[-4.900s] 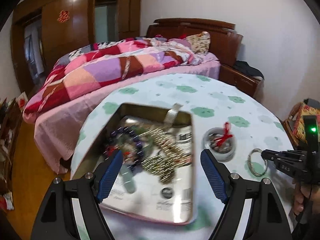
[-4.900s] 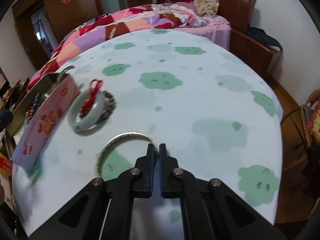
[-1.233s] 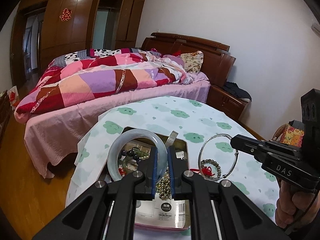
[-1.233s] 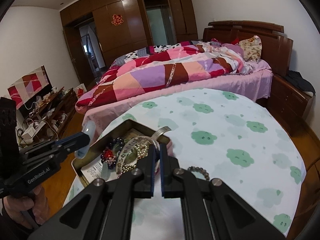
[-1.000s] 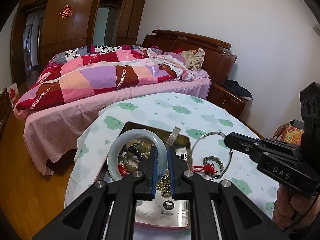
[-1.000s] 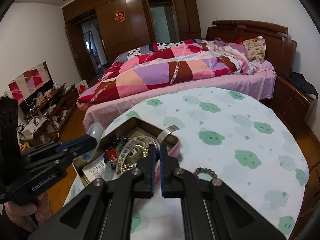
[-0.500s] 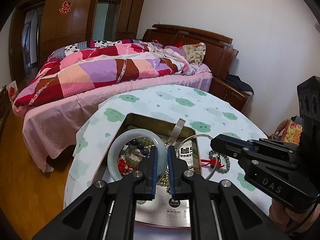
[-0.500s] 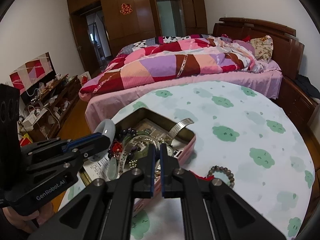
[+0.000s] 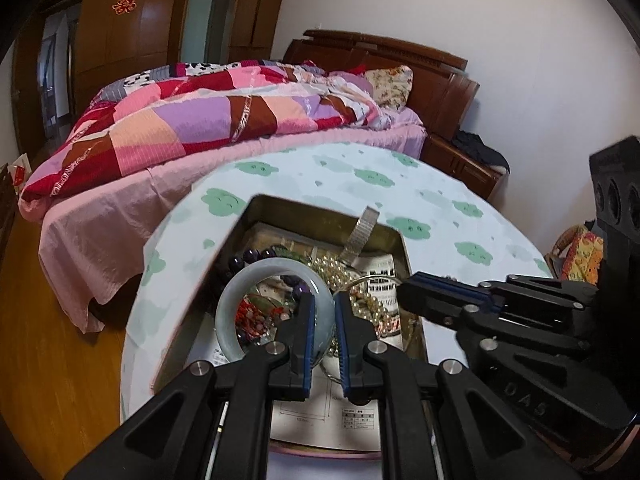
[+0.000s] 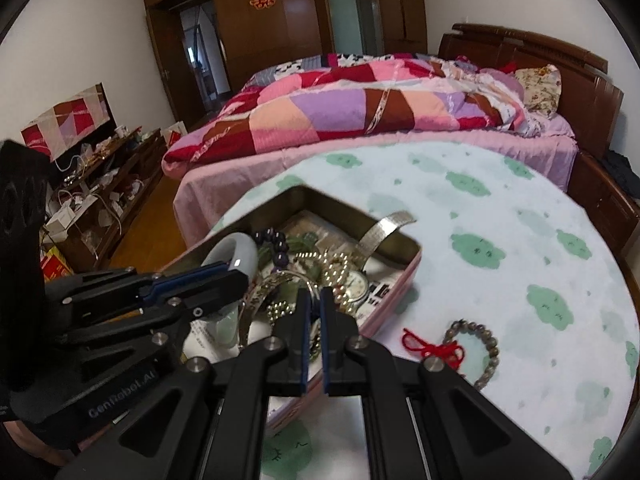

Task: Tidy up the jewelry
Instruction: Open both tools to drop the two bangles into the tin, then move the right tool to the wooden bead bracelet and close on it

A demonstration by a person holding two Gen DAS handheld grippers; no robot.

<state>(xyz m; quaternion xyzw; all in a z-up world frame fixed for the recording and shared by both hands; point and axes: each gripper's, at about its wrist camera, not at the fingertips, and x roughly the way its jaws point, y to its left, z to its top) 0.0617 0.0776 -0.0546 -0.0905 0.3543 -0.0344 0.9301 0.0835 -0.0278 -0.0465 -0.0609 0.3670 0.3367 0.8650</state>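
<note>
Wooden bed (image 9: 392,64) with patchwork quilt (image 10: 360,108), white walls, brown wardrobes (image 9: 132,36)

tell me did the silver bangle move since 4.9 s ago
Yes. The silver bangle left the bare tablecloth and now hangs over the tin box, gripped by the right hand-held gripper.

Round table (image 10: 500,208) in cloud-print cloth; on it tin (image 10: 404,280); bead bracelet (image 10: 486,354) beside.

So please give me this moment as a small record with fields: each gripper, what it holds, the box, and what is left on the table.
left gripper: shut on jade bangle, above the tin
right gripper: shut on silver bangle, above the tin
tin box: open, holds jewelry and a wristwatch
table: cloud-print cloth
left outside the tin: bead bracelet with red cord
</note>
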